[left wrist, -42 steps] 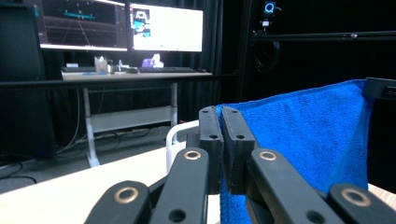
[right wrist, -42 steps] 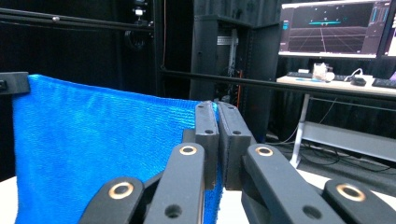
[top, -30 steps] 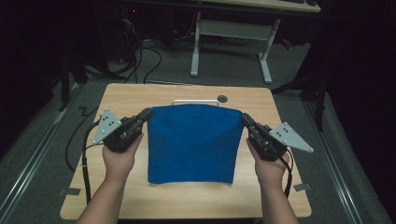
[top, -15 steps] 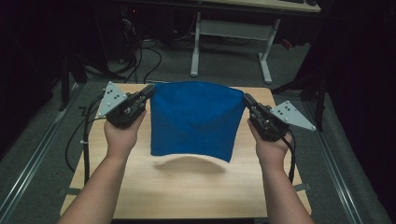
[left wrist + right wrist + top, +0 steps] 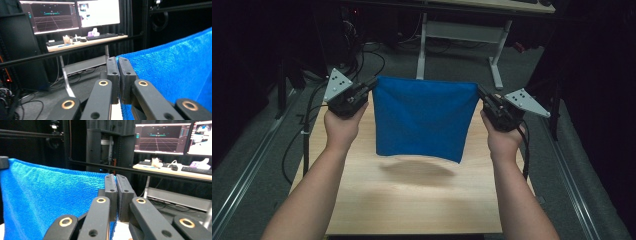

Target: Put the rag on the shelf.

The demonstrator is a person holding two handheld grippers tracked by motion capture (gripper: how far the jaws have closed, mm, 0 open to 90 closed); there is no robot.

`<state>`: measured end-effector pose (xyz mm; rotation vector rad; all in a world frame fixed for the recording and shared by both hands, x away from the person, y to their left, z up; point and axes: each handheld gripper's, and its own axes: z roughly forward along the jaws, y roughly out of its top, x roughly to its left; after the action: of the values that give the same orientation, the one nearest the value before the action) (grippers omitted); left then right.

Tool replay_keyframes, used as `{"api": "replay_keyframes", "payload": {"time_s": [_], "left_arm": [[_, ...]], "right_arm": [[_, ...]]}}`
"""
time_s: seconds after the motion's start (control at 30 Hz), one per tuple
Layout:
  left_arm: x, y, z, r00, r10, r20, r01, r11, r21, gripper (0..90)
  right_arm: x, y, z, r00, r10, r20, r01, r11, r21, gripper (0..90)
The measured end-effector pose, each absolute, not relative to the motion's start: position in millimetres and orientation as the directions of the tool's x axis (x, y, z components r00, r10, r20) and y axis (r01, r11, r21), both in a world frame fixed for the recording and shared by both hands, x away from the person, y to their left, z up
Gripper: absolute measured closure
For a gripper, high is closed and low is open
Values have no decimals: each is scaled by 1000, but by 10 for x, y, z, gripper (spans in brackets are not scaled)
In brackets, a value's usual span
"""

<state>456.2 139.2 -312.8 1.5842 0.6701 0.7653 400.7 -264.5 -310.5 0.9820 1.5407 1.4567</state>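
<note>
Dark lab, one wooden worktop. Two grippers, one blue cloth. Left gripper clamped on the cloth's top left corner, right gripper clamped on its top right corner. Cloth hangs stretched between them, clear of the worktop. Two monitors behind.

A dim room with grey floor and black curtains; a light wooden bench stands in front, a far desk carries lit monitors and a keyboard
</note>
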Motion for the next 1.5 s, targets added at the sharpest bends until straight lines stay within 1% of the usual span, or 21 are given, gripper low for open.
{"api": "replay_keyframes", "payload": {"time_s": [0.3, 0.4, 0.5, 0.57, 0.63, 0.7, 0.73, 0.8, 0.83, 0.87, 0.9, 0.93, 1.0, 1.07, 1.1, 1.13, 1.2, 1.23, 1.27, 1.3, 1.5], "left_arm": [[4866, 1333, -3071, 599, 793, 109, 50, -173, 984, 886], [4965, 1309, -3045, 593, 795, 125, 50, -191, 980, 885], [5076, 1302, -3028, 581, 806, 114, 67, -186, 980, 885], [5111, 1300, -3030, 575, 810, 111, 72, -185, 980, 885], [5229, 1294, -3054, 572, 816, 87, 104, -177, 979, 885], [5260, 1282, -3067, 569, 817, 89, 112, -185, 976, 886], [5288, 1257, -3085, 566, 819, 94, 119, -194, 974, 886], [5376, 1198, -3156, 558, 823, 106, 139, -218, 966, 886], [5376, 1198, -3156, 558, 823, 106, 139, -218, 966, 886], [5443, 1199, -3221, 556, 826, 87, 170, -216, 961, 886], [5443, 1199, -3221, 556, 826, 87, 170, -216, 961, 886], [5502, 1183, -3290, 559, 825, 81, 199, -228, 953, 886], [5521, 1164, -3331, 558, 825, 89, 208, -242, 948, 886], [5567, 1120, -3506, 566, 820, 85, 248, -267, 931, 886], [5567, 1120, -3506, 566, 820, 85, 248, -267, 931, 885], [5592, 1120, -3658, 571, 819, 64, 289, -273, 918, 886], [5595, 1127, -3737, 571, 820, 52, 305, -270, 913, 886], [5588, 1158, -3878, 579, 815, 14, 332, -251, 909, 885], [5581, 1171, -3943, 583, 813, -2, 345, -245, 906, 886], [5581, 1171, -3943, 583, 813, -2, 345, -245, 906, 886], [5548, 1212, -4243, 607, 793, -56, 416, -257, 872, 885]], "right_arm": [[4306, -2641, -3020, -366, 929, -54, 21, 66, 998, 889], [4407, -2635, -3001, -361, 931, -55, 28, 70, 997, 889], [4539, -2632, -3004, -351, 933, -74, 40, 94, 995, 890], [4584, -2635, -3006, -346, 935, -72, 47, 94, 994, 891], [4723, -2659, -3031, -345, 937, -49, 71, 78, 994, 891], [4775, -2661, -3049, -341, 939, -55, 82, 88, 993, 891], [4868, -2643, -3110, -331, 941, -69, 113, 112, 987, 893], [4947, -2630, -3176, -321, 942, -98, 133, 148, 980, 894], [4947, -2630, -3176, -321, 942, -98, 133, 148, 980, 894], [5010, -2635, -3237, -310, 945, -106, 154, 160, 975, 894], [5041, -2645, -3266, -310, 945, -101, 167, 159, 973, 894], [5073, -2646, -3296, -309, 945, -102, 176, 162, 971, 894], [5121, -2634, -3357, -303, 946, -113, 197, 179, 964, 894], [5167, -2623, -3434, -309, 944, -116, 217, 189, 958, 894], [5167, -2623, -3434, -309, 944, -116, 217, 189, 958, 894], [5193, -2602, -3538, -314, 943, -108, 247, 191, 950, 893], [5214, -2581, -3658, -325, 939, -110, 274, 205, 940, 893], [5219, -2572, -3721, -332, 937, -107, 287, 208, 935, 893], [5221, -2567, -3784, -337, 936, -103, 301, 211, 930, 893], [5222, -2563, -3846, -343, 934, -101, 313, 215, 925, 893], [5181, -2495, -4175, -380, 922, -73, 363, 221, 905, 893]]}}
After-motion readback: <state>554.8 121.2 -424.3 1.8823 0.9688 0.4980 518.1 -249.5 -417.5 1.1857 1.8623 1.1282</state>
